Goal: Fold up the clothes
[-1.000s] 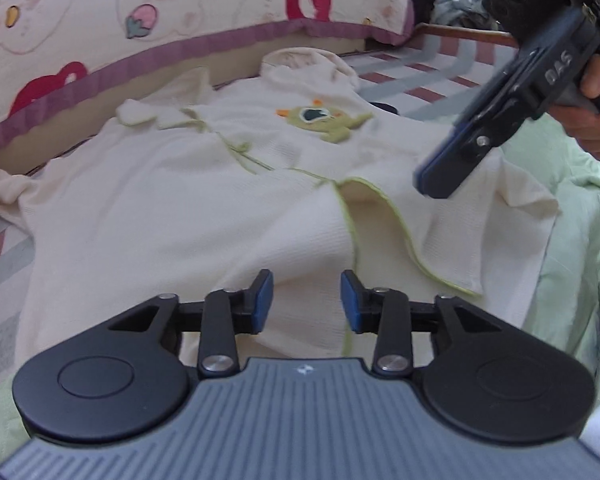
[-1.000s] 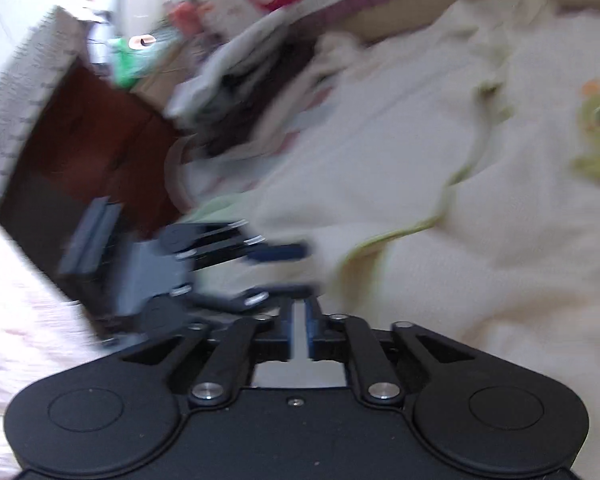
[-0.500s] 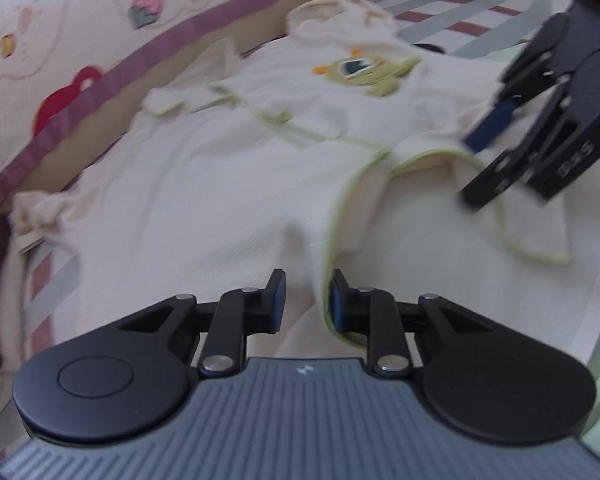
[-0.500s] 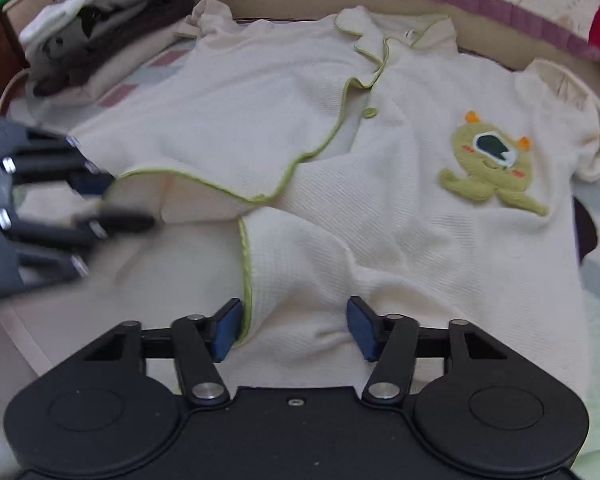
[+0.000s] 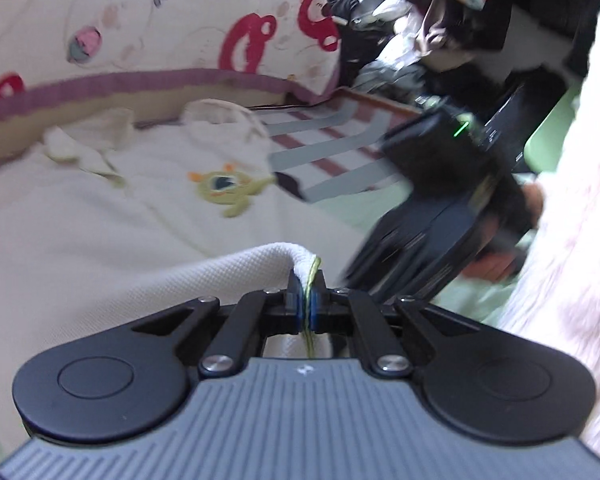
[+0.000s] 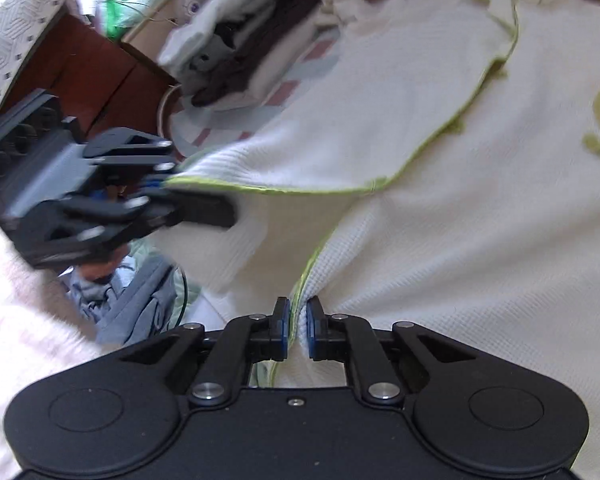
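A cream waffle-knit child's shirt (image 6: 440,240) with lime-green piping lies spread open on a bed, its collar toward a padded bumper (image 5: 140,40) printed with red and pink cartoon shapes. A green one-eyed monster patch (image 5: 224,190) sits on the chest of the shirt. The left hand-held gripper (image 5: 307,304) is clenched on the green-trimmed edge of the shirt's front panel, with the fabric pinched between its blue pads and lifted into a raised fold above the rest of the garment. The right hand-held gripper (image 6: 296,328) has the other front panel's edge between its blue pads, and its jaws are closing on the cloth, which bunches and puckers toward them. In the right wrist view the left hand-held gripper appears at the left, holding the corner of the lifted panel so that the green hem stretches out from it in a line. In the left wrist view the right hand-held gripper appears blurred at the right, with a hand (image 5: 496,264) gripping its handle and a pale fuzzy sleeve (image 5: 572,240) beside it. A striped sheet (image 5: 332,148) in red, grey and white shows beyond the shirt, and a pile of dark and grey clothes (image 6: 240,52) rests near the shirt's far sleeve.
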A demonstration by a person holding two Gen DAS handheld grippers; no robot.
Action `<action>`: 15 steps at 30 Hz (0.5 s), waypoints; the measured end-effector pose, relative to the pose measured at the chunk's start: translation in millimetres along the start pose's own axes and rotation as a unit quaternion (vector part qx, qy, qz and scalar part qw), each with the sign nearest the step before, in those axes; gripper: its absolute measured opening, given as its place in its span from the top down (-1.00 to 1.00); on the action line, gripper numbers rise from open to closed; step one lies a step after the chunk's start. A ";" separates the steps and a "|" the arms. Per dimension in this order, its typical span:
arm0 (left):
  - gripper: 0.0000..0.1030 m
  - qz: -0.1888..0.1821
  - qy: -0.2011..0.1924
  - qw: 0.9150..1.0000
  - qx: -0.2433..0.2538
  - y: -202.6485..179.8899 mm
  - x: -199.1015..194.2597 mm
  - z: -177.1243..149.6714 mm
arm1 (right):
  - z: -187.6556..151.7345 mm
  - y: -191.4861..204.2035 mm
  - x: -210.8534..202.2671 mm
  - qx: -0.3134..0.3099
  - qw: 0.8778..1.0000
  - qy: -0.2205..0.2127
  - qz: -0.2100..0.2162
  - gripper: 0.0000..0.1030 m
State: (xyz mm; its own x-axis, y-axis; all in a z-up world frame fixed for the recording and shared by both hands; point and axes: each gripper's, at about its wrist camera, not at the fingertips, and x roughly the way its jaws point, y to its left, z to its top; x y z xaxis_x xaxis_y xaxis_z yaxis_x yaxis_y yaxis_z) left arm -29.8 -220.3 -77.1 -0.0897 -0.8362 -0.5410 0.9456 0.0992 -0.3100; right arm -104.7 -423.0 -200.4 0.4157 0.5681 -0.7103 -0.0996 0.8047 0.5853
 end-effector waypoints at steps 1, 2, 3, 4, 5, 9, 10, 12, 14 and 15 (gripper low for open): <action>0.94 -0.014 -0.001 1.000 -0.010 0.4 6.3 0.6 | 0.2 -1.2 11.9 0.006 1.000 0.003 -0.019 0.77; 0.94 -0.019 0.004 1.000 -0.013 -0.4 12.4 -1.4 | -1.4 -2.2 24.7 0.007 0.999 0.007 -0.037 0.77; 0.94 -0.022 0.008 1.000 -0.015 -1.2 18.4 -3.6 | -4.7 -1.7 34.4 0.006 0.999 0.013 -0.052 0.67; 0.93 -0.012 0.021 1.000 -0.017 -2.5 25.8 -7.3 | -8.5 -0.9 42.9 0.004 0.998 0.021 -0.066 0.58; 0.89 0.009 0.041 0.999 -0.012 -4.7 34.3 -12.0 | -13.2 -1.6 42.4 0.009 0.998 0.022 -0.059 0.54; 0.67 0.060 0.139 0.988 0.018 -10.5 63.1 -39.5 | -41.0 -14.3 -6.2 0.060 0.998 -0.029 -0.024 0.26; 0.49 0.063 0.148 0.987 0.010 -9.6 63.0 -46.7 | -51.9 -16.6 -28.0 0.064 0.996 -0.052 -0.043 0.23; 0.36 0.073 0.146 0.986 -0.022 -2.7 50.1 -58.7 | -76.6 -19.0 -70.3 0.057 0.989 -0.091 -0.106 0.16; 0.22 0.088 0.125 0.987 -0.055 7.6 27.7 -68.5 | -102.8 -24.2 -108.1 0.045 0.975 -0.115 -0.183 0.09; 0.17 0.111 0.113 0.985 -0.072 11.7 15.0 -72.9 | -114.6 -24.8 -120.8 0.037 0.966 -0.117 -0.227 0.09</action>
State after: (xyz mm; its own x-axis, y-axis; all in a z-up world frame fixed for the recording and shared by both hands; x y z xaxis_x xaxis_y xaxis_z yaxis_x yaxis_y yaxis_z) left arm -43.0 -192.3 -145.9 0.0309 -0.6461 -0.7626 0.8972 0.3543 -0.2638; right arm -256.0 -491.7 -173.9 0.5948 0.0986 -0.7978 0.2023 0.9421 0.2673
